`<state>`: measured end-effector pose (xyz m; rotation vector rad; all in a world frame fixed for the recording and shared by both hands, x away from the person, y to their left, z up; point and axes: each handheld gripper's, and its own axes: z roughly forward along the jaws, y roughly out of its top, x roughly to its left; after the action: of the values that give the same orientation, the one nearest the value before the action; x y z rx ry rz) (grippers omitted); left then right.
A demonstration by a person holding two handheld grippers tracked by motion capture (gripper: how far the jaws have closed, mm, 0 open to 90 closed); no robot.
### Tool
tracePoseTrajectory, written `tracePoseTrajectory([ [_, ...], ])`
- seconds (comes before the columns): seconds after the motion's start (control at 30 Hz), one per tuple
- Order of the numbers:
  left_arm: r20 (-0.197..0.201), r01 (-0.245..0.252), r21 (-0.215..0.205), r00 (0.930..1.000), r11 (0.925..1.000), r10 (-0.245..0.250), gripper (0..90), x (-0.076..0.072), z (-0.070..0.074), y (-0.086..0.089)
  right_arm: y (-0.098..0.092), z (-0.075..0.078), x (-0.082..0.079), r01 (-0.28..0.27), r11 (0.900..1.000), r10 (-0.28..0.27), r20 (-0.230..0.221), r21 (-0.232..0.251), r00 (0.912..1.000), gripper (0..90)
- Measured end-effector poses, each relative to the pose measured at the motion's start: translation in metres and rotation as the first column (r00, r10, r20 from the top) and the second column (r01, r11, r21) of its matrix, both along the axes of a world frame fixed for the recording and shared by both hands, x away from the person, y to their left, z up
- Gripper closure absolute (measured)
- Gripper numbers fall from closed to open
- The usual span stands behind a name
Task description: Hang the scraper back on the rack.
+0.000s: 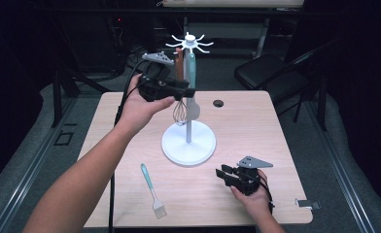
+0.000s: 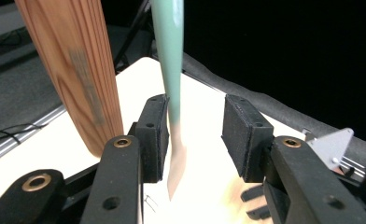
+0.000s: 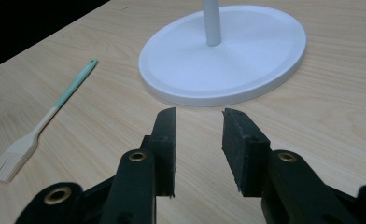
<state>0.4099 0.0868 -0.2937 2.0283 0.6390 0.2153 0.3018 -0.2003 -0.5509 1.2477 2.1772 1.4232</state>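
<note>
A white utensil stand point(image 1: 188, 143) rises from the middle of the table, with a hook wheel point(image 1: 190, 42) at its top. From the hooks hang a wooden-handled whisk point(image 1: 180, 111) and a teal-handled spatula point(image 1: 192, 68). My left gripper point(image 1: 189, 91) is raised beside them. In the left gripper view its jaws point(image 2: 195, 135) stand open around the teal handle point(image 2: 169, 51), which lies close to one pad and clear of the other. The wooden handle point(image 2: 73, 70) hangs just outside them. My right gripper point(image 1: 222, 174) rests low and open near the stand's base point(image 3: 228, 56), with nothing in it point(image 3: 199, 123).
A teal-handled pastry brush point(image 1: 153, 190) lies on the wooden table point(image 1: 256, 126) near the front left, also in the right gripper view point(image 3: 41, 130). A black grommet point(image 1: 218, 103) sits behind the stand. A small metal piece point(image 1: 307, 204) lies at the front right corner. A dark chair point(image 1: 266, 73) stands beyond the table.
</note>
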Motion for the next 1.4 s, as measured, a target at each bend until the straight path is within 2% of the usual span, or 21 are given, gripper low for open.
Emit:
tracePoseTrajectory([
  [0.1, -0.009, 0.002, 0.007, 1.0000, 1.0000, -0.002, 59.6, -0.003, -0.012, 0.005, -0.002, 0.000, 0.001, 0.007, 1.000, -0.007, 0.003, -0.010, 1.0000, 63.9],
  [0.17, -0.017, 0.002, 0.014, 0.9999, 0.9999, -0.002, 59.2, -0.004, -0.020, 0.008, -0.002, -0.001, 0.001, 0.018, 1.000, -0.018, 0.001, 0.004, 0.9998, 63.4],
  [0.33, -0.044, 0.007, 0.036, 0.9990, 0.9993, -0.005, 58.8, -0.010, -0.042, 0.020, -0.005, 0.000, 0.001, 0.022, 1.000, -0.022, 0.001, -0.020, 0.9998, 61.4],
  [0.4, -0.047, 0.000, 0.043, 0.9989, 0.9991, 0.002, 58.3, -0.013, -0.051, 0.026, -0.005, -0.001, 0.001, 0.025, 0.999, -0.025, 0.017, -0.030, 0.9995, 60.4],
  [0.47, -0.058, -0.001, 0.041, 0.9983, 0.9992, 0.003, 57.9, -0.017, -0.061, 0.031, -0.005, -0.001, 0.001, 0.028, 0.999, -0.027, 0.023, -0.019, 0.9994, 60.0],
  [0.57, -0.075, -0.009, 0.038, 0.9971, 0.9992, 0.012, 57.4, -0.021, -0.076, 0.040, -0.005, 0.000, 0.002, 0.042, 0.999, -0.041, 0.042, -0.035, 0.9983, 56.0],
  [0.67, -0.080, -0.031, 0.034, 0.9963, 0.9989, 0.033, 57.1, -0.026, -0.093, 0.048, -0.005, 0.002, 0.002, 0.048, 0.998, -0.045, 0.068, -0.051, 0.9967, 51.5],
  [0.77, -0.082, -0.057, 0.023, 0.9949, 0.9981, 0.058, 56.7, -0.031, -0.110, 0.055, -0.005, 0.003, 0.002, 0.062, 0.997, -0.058, 0.075, -0.054, 0.9955, 49.6],
  [0.83, -0.103, -0.067, 0.024, 0.9922, 0.9974, 0.069, 55.9, -0.034, -0.123, 0.059, -0.005, 0.005, 0.001, 0.052, 0.997, -0.048, 0.066, -0.061, 0.9966, 51.2],
  [0.9, -0.106, -0.080, 0.029, 0.9910, 0.9964, 0.082, 55.4, -0.037, -0.134, 0.063, -0.005, 0.005, 0.002, 0.046, 0.996, -0.042, 0.060, -0.073, 0.9973, 51.3],
  [0.97, -0.114, -0.096, 0.009, 0.9888, 0.9954, 0.096, 55.1, -0.041, -0.145, 0.069, -0.006, 0.005, 0.002, 0.048, 0.997, -0.043, 0.066, -0.063, 0.9968, 51.4],
  [1.07, -0.118, -0.117, 0.021, 0.9860, 0.9929, 0.118, 54.8, -0.043, -0.158, 0.075, -0.009, 0.007, 0.003, 0.039, 0.998, -0.036, 0.059, -0.048, 0.9976, 51.5],
  [1.1, -0.122, -0.122, 0.015, 0.9850, 0.9925, 0.122, 54.4, -0.045, -0.163, 0.078, -0.008, 0.008, 0.003, 0.041, 0.999, -0.040, 0.056, -0.028, 0.9976, 51.9],
  [1.13, -0.126, -0.132, 0.006, 0.9832, 0.9912, 0.132, 54.3, -0.046, -0.168, 0.081, -0.009, 0.009, 0.003, 0.036, 0.999, -0.034, 0.053, -0.036, 0.9980, 52.9],
  [1.2, -0.134, -0.150, -0.019, 0.9801, 0.9886, 0.146, 54.3, -0.049, -0.178, 0.086, -0.009, 0.009, 0.003, 0.034, 0.999, -0.033, 0.053, -0.021, 0.9980, 53.2],
  [1.23, -0.139, -0.160, -0.018, 0.9780, 0.9870, 0.156, 54.3, -0.051, -0.183, 0.089, -0.009, 0.009, 0.003, 0.031, 0.999, -0.029, 0.050, -0.029, 0.9983, 53.1],
  [1.4, -0.131, -0.200, -0.021, 0.9719, 0.9796, 0.195, 54.2, -0.060, -0.200, 0.099, -0.009, 0.010, 0.003, 0.064, 0.998, -0.062, 0.070, -0.020, 0.9956, 49.8],
])
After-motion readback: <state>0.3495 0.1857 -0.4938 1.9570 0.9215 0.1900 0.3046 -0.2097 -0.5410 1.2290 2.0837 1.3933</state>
